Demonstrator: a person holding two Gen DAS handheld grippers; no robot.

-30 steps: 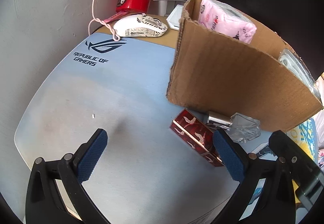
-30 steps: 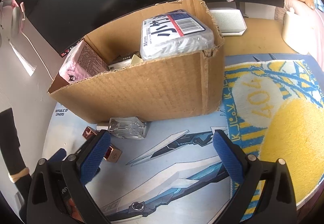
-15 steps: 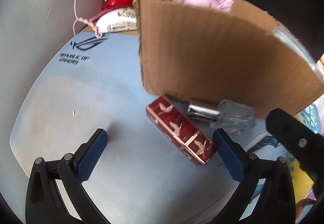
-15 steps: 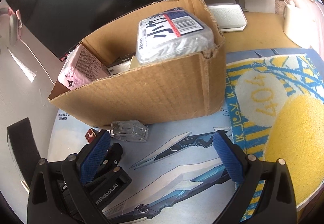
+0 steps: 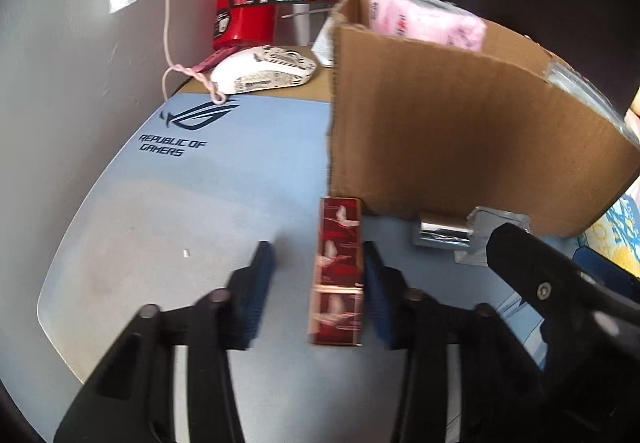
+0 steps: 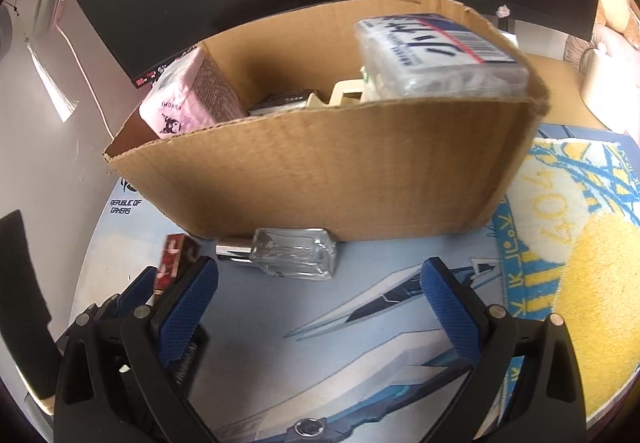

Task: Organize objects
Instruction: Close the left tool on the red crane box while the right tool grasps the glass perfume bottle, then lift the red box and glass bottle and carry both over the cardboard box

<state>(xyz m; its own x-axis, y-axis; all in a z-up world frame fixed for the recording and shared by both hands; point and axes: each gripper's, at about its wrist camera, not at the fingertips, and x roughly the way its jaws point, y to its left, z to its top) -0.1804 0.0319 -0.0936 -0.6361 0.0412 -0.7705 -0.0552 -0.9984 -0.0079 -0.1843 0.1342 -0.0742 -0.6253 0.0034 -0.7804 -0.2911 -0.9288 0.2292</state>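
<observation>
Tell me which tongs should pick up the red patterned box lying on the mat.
Left. The left tongs already straddle the red patterned box, one pad touching its side. The right tongs sit open nearer the clear glass bottle.

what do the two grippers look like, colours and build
Both match: the left gripper and right gripper have matte black plastic bodies splitting into two angled fingers, each tipped with a textured blue rubber pad, with round silver pins at the joints. No cables, sleeves or legible markings show.
</observation>
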